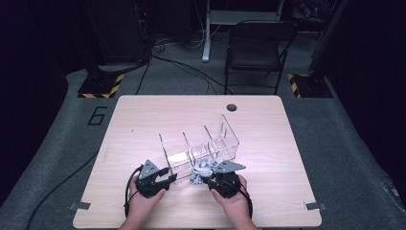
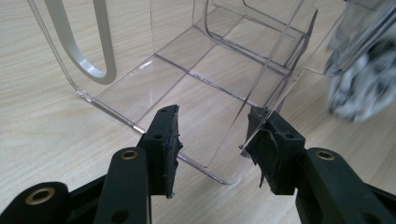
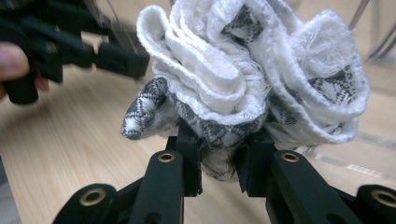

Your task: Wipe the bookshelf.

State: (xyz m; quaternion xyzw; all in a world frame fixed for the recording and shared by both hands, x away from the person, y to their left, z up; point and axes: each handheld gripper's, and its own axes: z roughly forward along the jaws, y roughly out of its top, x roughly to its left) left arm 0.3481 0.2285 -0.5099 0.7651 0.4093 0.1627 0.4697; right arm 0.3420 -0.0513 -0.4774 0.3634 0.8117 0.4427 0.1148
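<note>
My right gripper (image 3: 219,161) has its jaws pinched on a bunched white-and-grey cloth (image 3: 243,79), lifted just off the wooden table (image 1: 143,115) at the near end of the clear acrylic organizer (image 1: 201,143). My left gripper (image 2: 215,140) has its jaws spread around the organizer's near corner; one pad (image 2: 261,140) seems to touch a wall. Farther off, a black chair (image 1: 256,48) stands.

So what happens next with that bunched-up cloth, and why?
Probably the right gripper, shut on the white patterned cloth, carries it forward over the clear organizer and lowers it into a compartment. The cloth hangs just at the organizer's near edge, and the left gripper, jaws open around a wall, seems placed to steady it.
</note>
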